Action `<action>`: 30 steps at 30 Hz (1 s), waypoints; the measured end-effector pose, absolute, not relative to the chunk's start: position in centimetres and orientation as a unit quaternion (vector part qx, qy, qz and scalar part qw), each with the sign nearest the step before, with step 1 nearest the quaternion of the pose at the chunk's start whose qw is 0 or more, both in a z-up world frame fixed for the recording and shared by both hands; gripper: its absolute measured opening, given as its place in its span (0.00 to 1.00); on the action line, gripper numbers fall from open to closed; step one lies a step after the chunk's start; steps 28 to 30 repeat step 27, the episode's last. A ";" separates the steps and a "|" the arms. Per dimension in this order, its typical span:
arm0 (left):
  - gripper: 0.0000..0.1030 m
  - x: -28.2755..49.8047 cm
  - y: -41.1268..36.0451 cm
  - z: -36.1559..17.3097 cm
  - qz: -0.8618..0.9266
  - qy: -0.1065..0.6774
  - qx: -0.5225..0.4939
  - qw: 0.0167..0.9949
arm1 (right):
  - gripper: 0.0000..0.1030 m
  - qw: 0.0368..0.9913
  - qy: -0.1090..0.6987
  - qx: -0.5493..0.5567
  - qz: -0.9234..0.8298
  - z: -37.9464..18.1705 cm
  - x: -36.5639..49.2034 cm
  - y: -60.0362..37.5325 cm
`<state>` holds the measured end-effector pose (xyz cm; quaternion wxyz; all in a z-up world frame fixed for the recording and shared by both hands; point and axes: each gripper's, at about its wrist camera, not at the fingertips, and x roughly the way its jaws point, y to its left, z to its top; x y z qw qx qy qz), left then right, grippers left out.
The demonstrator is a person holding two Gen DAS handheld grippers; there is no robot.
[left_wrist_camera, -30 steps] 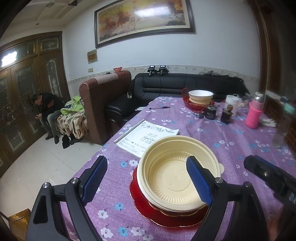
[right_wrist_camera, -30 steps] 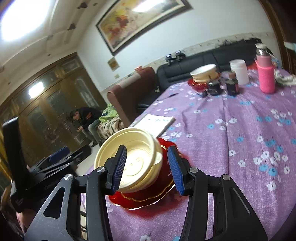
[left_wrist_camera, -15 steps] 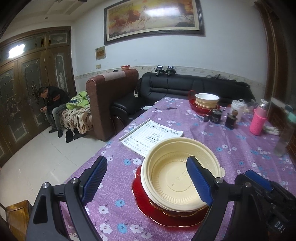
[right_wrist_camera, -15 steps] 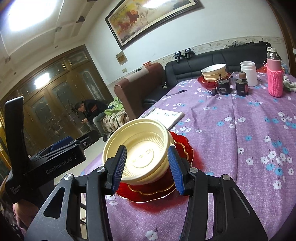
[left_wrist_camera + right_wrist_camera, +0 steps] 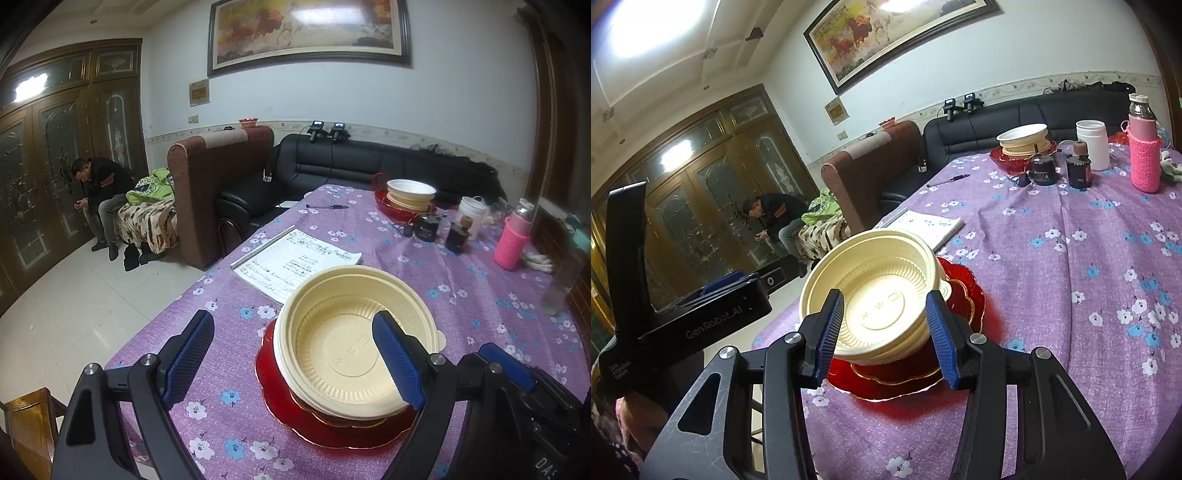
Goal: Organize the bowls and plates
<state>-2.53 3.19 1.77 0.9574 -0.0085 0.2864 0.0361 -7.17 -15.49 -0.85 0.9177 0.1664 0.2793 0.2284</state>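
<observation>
Item one: the cream ribbed plastic bowl [image 5: 354,343], round and shallow, tilted up on its far side. It sits on top of other cream bowls nested beneath it, and the stack rests on a red scalloped glass plate with a gilt rim [image 5: 295,417], near the front edge of the bench [image 5: 498,295] with its purple flowered cloth.

Item two: my right gripper [image 5: 886,328], blue ribbed pads on black arms. Its jaws are at a middling width, one on each side of the bowl's lower wall; from my right wrist view the pads look pressed against the bowl (I cannot tell for certain whether they bear on it). The bowl lies directly between the fingers, its mouth facing me.

Item three: my left gripper [image 5: 295,354], same make, jaws spread wide and holding nothing. The bowl lies ahead and to the right of its middle; the right-hand pad stands in front of the bowl's inside, the left-hand pad well apart from it over bare cloth.

Item four, far end of the bench: a second stack of cream bowls [image 5: 410,194] on another red plate. Between the two stacks lies a white handwritten notepad [image 5: 295,262].
</observation>
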 end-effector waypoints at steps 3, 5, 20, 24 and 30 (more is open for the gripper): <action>0.85 -2.4 3.1 1.7 0.031 0.290 -0.010 0.956 | 0.45 0.918 0.280 0.164 0.229 -0.8 -7.1 -15.3; 0.85 -2.4 2.9 1.7 0.029 0.292 -0.009 0.956 | 0.45 0.917 0.280 0.162 0.231 -0.8 -7.1 -15.1; 0.85 -2.5 2.9 1.8 0.023 0.293 -0.010 0.956 | 0.45 0.917 0.281 0.161 0.232 -0.8 -7.1 -15.0; 0.85 -2.5 2.8 1.9 0.024 0.289 -0.007 0.957 | 0.45 0.918 0.279 0.163 0.229 -0.9 -7.1 -15.0; 0.85 -2.6 2.8 1.9 0.022 0.285 -0.002 0.958 | 0.45 0.919 0.278 0.165 0.226 -0.9 -7.1 -15.1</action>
